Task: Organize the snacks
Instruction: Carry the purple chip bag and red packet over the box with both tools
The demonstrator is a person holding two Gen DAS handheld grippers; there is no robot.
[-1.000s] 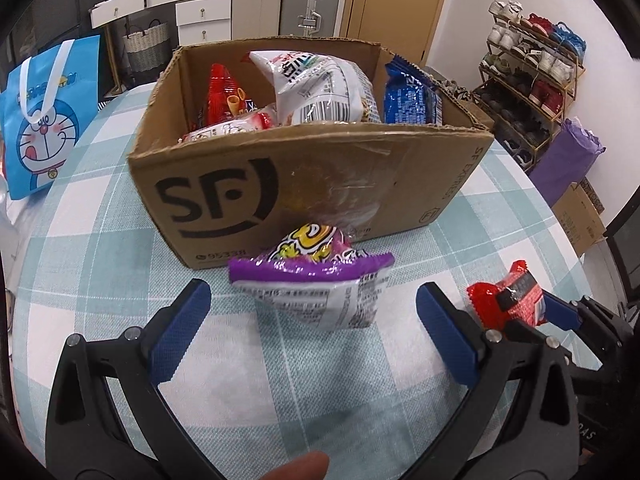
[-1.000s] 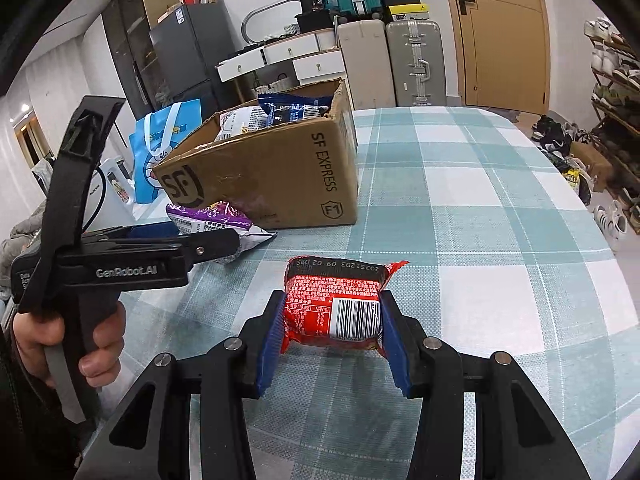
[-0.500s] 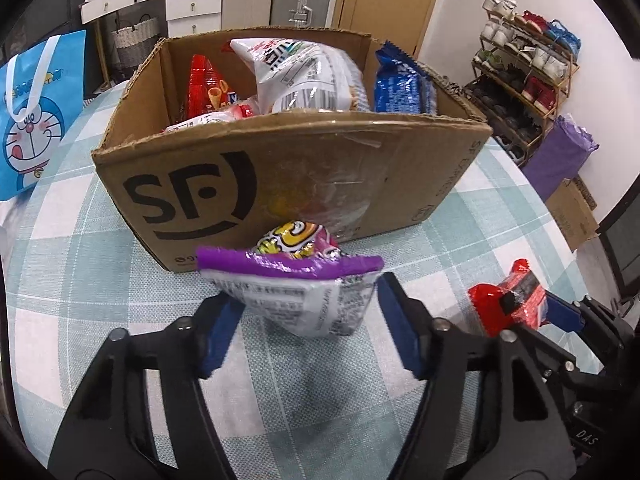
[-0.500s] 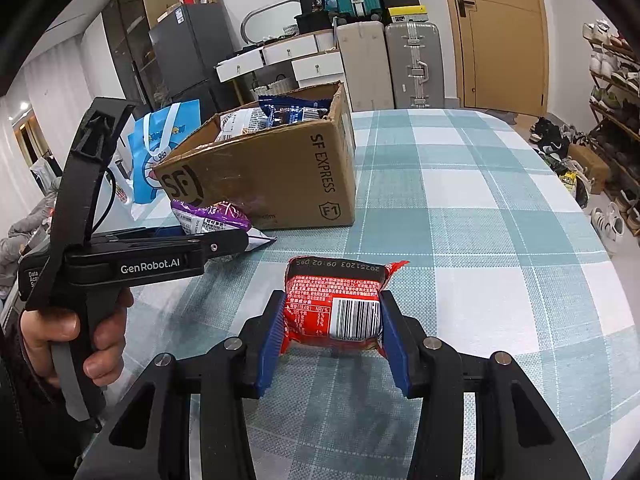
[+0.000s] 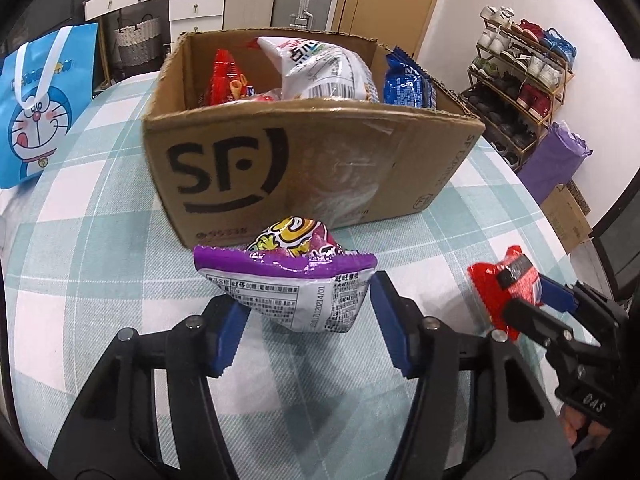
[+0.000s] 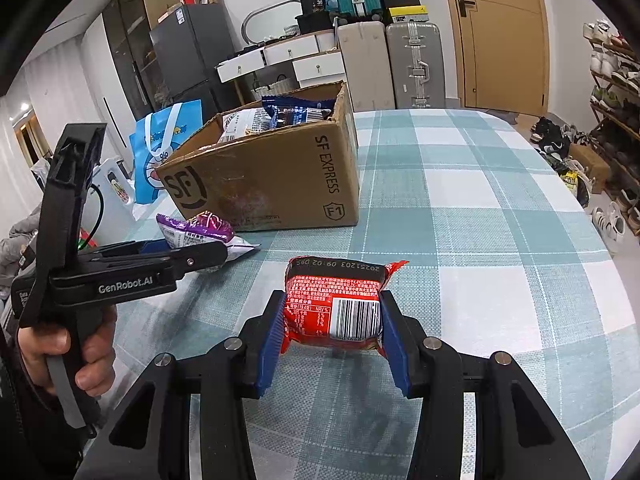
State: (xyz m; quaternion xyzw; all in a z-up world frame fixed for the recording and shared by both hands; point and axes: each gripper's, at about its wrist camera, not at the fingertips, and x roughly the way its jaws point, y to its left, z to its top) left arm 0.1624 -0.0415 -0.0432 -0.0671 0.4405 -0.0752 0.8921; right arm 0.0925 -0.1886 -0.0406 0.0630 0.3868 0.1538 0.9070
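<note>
My left gripper (image 5: 306,326) is shut on a purple snack packet (image 5: 288,280) and holds it a little above the checked tablecloth, just in front of the open SF cardboard box (image 5: 304,168). The box holds red, white and blue snack bags. My right gripper (image 6: 334,340) is shut on a red snack packet (image 6: 336,306), low over the table. That red packet also shows in the left wrist view (image 5: 500,284). The left gripper (image 6: 208,258) with its purple packet (image 6: 196,232) shows in the right wrist view, left of the red packet.
A blue Doraemon bag (image 5: 38,108) stands left of the box at the table's edge. Shoe racks (image 5: 520,80) and a purple bag (image 5: 556,164) stand on the floor to the right. Suitcases and drawers line the back wall.
My left gripper closed from wide open onto the purple packet and lifted it slightly. The right gripper kept its hold on the red packet and barely moved.
</note>
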